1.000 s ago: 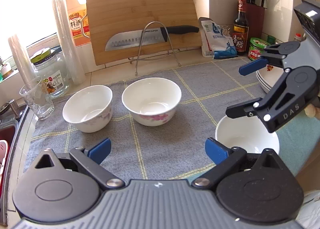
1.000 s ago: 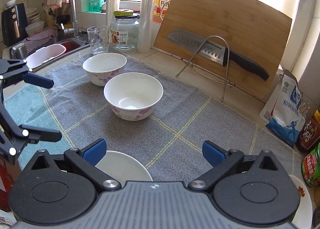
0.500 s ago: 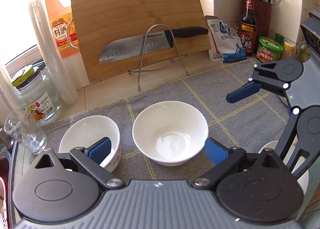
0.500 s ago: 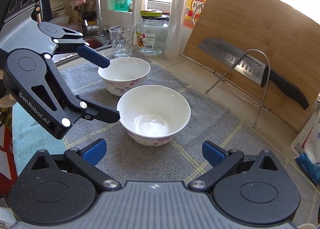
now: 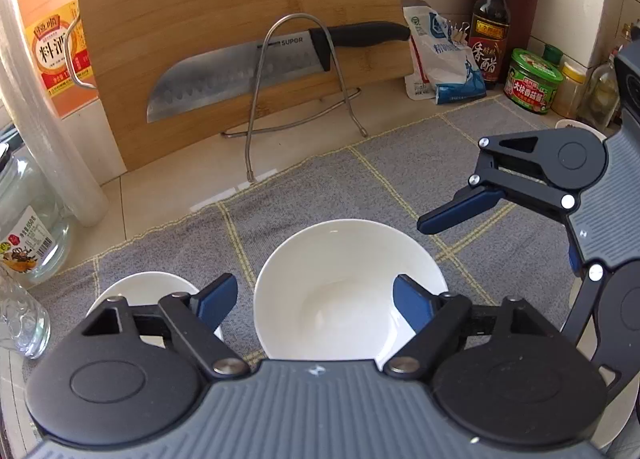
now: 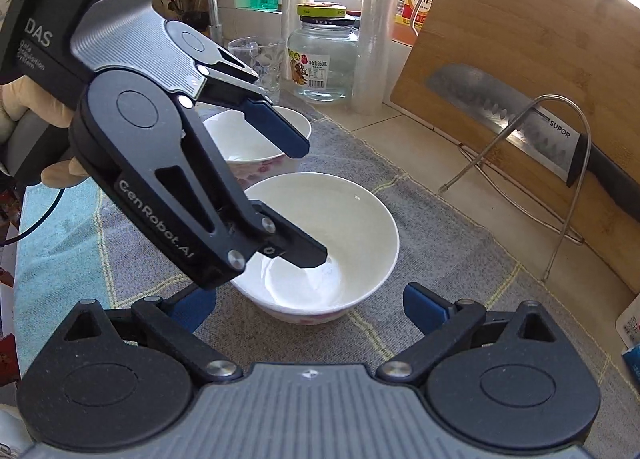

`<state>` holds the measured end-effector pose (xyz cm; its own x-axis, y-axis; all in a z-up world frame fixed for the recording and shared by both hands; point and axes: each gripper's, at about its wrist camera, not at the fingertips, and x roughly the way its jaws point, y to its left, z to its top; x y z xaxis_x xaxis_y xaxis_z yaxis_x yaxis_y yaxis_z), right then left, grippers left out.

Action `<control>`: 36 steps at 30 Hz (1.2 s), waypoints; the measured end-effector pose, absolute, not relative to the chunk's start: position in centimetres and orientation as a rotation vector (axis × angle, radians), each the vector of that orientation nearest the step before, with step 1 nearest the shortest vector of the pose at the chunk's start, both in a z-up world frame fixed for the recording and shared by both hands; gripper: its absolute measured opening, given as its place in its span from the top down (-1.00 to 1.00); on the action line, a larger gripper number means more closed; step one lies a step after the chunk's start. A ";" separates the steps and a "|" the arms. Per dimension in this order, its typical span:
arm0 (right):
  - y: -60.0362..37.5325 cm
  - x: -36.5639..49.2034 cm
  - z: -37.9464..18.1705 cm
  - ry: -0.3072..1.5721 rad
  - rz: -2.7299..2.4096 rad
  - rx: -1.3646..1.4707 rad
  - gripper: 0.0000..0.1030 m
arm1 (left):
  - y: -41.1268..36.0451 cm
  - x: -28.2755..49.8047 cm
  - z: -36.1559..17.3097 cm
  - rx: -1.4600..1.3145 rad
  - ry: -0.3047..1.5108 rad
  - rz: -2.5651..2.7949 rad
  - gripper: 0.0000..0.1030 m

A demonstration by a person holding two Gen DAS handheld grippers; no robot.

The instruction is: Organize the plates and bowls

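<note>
Two tools agape, empty | left tool (image 5: 314, 297) straddles near bowl (image 5: 340, 279) rim, one finger (image 6: 298, 251) inside | right tool (image 6: 308, 305) before it | second bowl (image 6: 260, 139) behind on grey mat (image 5: 360, 179) | cutting board (image 5: 240, 19), knife (image 5: 240, 71) beyond

Left white ceramic bowl (image 5: 132, 291): largely hidden behind left gripper (image 5: 316, 301) body. White plate (image 5: 574, 125) at right: mostly occluded. Glass jar (image 5: 24, 227): cut off by frame edge.

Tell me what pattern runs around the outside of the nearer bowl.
Pink floral print low on the white bowl; the right wrist view shows it best.
</note>
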<state>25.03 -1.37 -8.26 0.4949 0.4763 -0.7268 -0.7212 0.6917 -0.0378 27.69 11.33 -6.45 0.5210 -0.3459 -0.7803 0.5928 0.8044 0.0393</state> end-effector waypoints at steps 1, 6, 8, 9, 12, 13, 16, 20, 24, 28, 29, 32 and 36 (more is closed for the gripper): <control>-1.3 25.1 -8.3 0.753 0.750 -0.368 -0.93 | 11.4 27.9 -6.6 0.317 0.864 -0.576 -0.61; -1.1 25.2 -8.5 0.760 0.760 -0.377 -0.83 | 11.4 28.7 -7.1 0.318 0.912 -0.591 -0.52; -1.2 25.3 -8.6 0.764 0.760 -0.369 -0.77 | 11.3 29.0 -7.2 0.315 0.931 -0.601 -0.52; -1.2 25.4 -8.6 0.766 0.759 -0.366 -0.76 | 11.3 29.1 -7.3 0.316 0.936 -0.603 -0.52; -1.2 25.5 -8.6 0.768 0.759 -0.365 -0.74 | 11.2 29.4 -7.5 0.306 0.954 -0.616 -0.49; -1.2 25.5 -8.6 0.768 0.758 -0.364 -0.73 | 11.2 29.4 -7.6 0.301 0.960 -0.621 -0.49; -1.3 25.5 -8.5 0.768 0.759 -0.363 -0.73 | 11.2 29.6 -7.7 0.290 0.969 -0.626 -0.48; -1.1 25.5 -8.6 0.768 0.755 -0.382 -0.72 | 11.4 29.8 -7.6 0.270 0.979 -0.630 -0.47; -1.0 25.5 -8.7 0.767 0.750 -0.386 -0.71 | 11.5 29.9 -7.6 0.253 0.986 -0.633 -0.46; -1.0 25.5 -8.7 0.768 0.748 -0.387 -0.70 | 11.6 29.9 -7.5 0.241 0.990 -0.634 -0.46; -1.0 25.6 -8.7 0.769 0.748 -0.383 -0.70 | 11.6 29.8 -7.5 0.242 0.991 -0.633 -0.46; -1.0 25.5 -8.5 0.775 0.752 -0.368 -0.70 | 11.7 29.7 -7.4 0.236 0.994 -0.630 -0.46; -0.9 25.2 -8.0 0.774 0.756 -0.373 -0.70 | 11.6 29.0 -6.8 0.241 0.987 -0.630 -0.46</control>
<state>25.18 -0.93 -7.97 0.4755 0.4723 -0.7422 -0.7306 0.6819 -0.0342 29.05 11.62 -6.79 0.3922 -0.3849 -0.8355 0.5960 0.7981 -0.0880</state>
